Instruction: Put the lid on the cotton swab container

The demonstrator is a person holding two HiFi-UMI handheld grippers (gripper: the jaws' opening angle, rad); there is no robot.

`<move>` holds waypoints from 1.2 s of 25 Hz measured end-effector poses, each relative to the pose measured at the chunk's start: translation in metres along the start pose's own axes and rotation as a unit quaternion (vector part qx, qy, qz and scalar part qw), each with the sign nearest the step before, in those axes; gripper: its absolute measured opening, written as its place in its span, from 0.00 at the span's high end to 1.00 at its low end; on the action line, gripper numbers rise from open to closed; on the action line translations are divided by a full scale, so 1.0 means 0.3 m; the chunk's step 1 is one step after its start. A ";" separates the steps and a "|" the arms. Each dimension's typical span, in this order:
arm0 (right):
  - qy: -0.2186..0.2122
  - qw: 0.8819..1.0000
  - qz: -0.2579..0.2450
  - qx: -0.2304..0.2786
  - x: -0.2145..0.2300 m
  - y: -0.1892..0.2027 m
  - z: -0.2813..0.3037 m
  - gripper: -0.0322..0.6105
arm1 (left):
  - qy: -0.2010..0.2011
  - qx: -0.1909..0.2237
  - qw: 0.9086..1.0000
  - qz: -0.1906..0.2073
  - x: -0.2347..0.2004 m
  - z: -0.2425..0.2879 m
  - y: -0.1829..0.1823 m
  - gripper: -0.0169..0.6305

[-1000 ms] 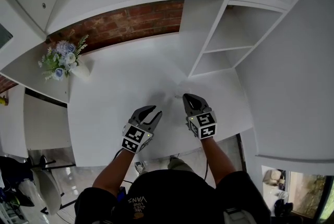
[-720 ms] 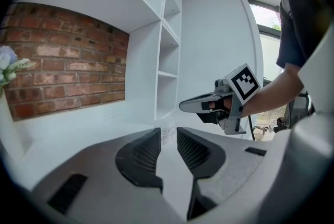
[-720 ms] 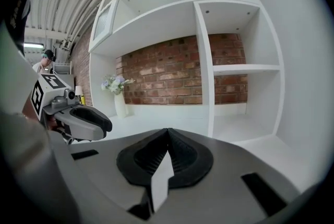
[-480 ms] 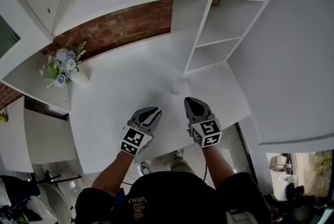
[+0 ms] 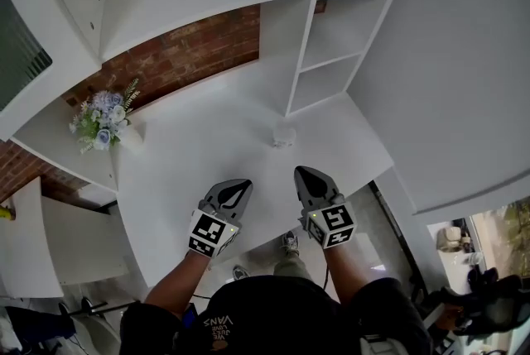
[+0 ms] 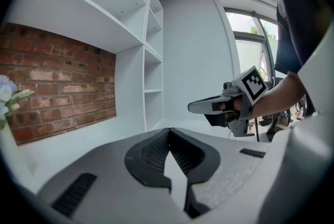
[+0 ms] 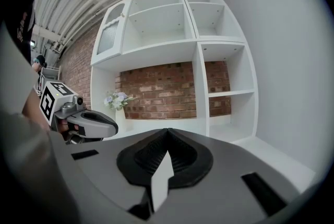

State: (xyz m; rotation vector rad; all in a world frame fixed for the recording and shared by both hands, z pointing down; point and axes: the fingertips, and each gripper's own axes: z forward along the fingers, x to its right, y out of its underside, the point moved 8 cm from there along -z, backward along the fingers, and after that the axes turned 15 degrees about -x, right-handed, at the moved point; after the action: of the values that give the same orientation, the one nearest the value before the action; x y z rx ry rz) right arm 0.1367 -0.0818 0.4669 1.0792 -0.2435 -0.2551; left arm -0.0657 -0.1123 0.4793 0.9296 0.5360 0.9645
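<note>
Looking down at both tools parked over the near edge of the white desk (image 5: 190,155), side by side. Left gripper (image 5: 238,188): clenched tight, pads meeting tip to tip, nothing btwn. Same w/ the right gripper (image 5: 305,178): pinched together, empty.

Cotton swab container (image 5: 283,135): sitting on the desk ahead of both sets of jaws, out toward the back, roughly btwn their two lines. Near the right tips but apart, and further from the left ones, so prob the right hand's reach imo. Way too small to call a long axis; looks squat and boxy at best. Can't tell if the lid is already on, lying beside it, or somewhere else. Not showing in either gripper view, maybe hidden under the jaw bodies.

Other stuff: open shelf unit (image 5: 327,55) beyond the container and off to the right of the right jaws. Flower bouquet (image 5: 103,115) well off to the left of the left jaws. Brick wall (image 5: 190,55) behind all that.

Nothing in the way btwn jaws and container afaict. Would need opening up before grabbing anything tho.
</note>
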 end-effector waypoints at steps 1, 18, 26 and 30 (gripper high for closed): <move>0.004 1.000 0.003 0.004 -0.016 0.001 -0.017 0.95 | 0.002 0.004 1.000 0.002 0.008 -0.021 -0.001 0.96; 0.025 0.998 0.007 0.061 -0.307 0.012 -0.282 0.95 | 0.009 0.059 0.997 0.040 0.148 -0.348 0.036 0.96; 0.019 0.998 0.013 0.065 -0.407 0.042 -0.368 0.95 | 0.009 0.069 0.997 0.036 0.198 -0.443 0.080 0.97; 0.021 0.998 0.021 0.063 -0.435 0.065 -0.393 0.95 | 0.010 0.074 0.997 0.035 0.222 -0.481 0.087 0.97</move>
State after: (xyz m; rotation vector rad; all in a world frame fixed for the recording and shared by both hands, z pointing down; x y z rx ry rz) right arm 0.0526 0.0673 0.4218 1.2012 -0.2467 -0.1809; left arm -0.1524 0.0132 0.4273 1.0784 0.6004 1.0078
